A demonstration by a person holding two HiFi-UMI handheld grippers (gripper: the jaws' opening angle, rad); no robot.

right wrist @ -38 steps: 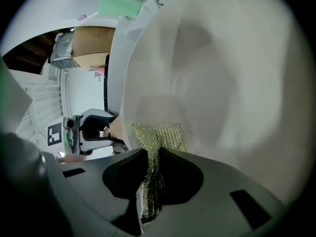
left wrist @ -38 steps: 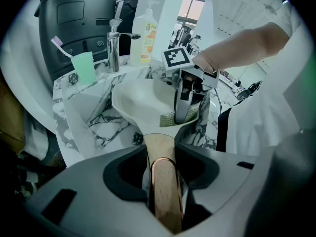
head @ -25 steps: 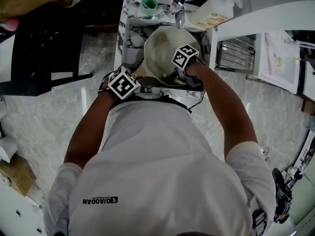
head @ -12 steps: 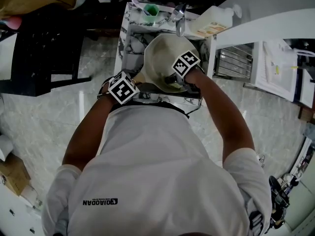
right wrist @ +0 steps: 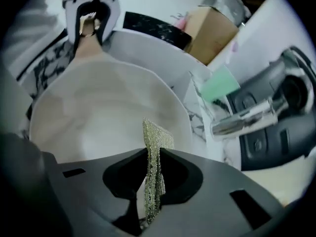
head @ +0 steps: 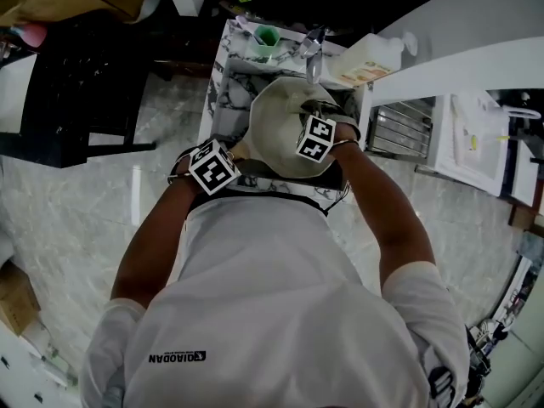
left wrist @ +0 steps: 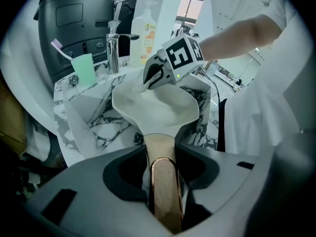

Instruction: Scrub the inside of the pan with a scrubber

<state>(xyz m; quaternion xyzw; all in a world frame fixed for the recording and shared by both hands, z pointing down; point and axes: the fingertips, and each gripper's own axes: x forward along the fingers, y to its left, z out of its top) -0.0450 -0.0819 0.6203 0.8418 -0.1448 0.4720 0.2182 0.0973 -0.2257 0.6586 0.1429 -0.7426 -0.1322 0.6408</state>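
Observation:
A cream pan sits tilted in the marble sink. My left gripper is shut on the pan's wooden handle, at the pan's near left in the head view, where its marker cube shows. My right gripper is shut on a thin gold mesh scrubber, which stands against the pan's inner surface near the rim on the faucet side. Seen from the left gripper view, the right gripper reaches into the pan from the far right. Across the pan, the right gripper view shows the left gripper.
A chrome faucet stands behind the sink, with a green cup holding a toothbrush to its left and a soap bottle to its right. A dark appliance is behind the sink. A wire rack lies right of the sink.
My right gripper has shifted across the inside of the pan with the scrubber, and its marker cube has turned. The left gripper keeps its hold on the handle.

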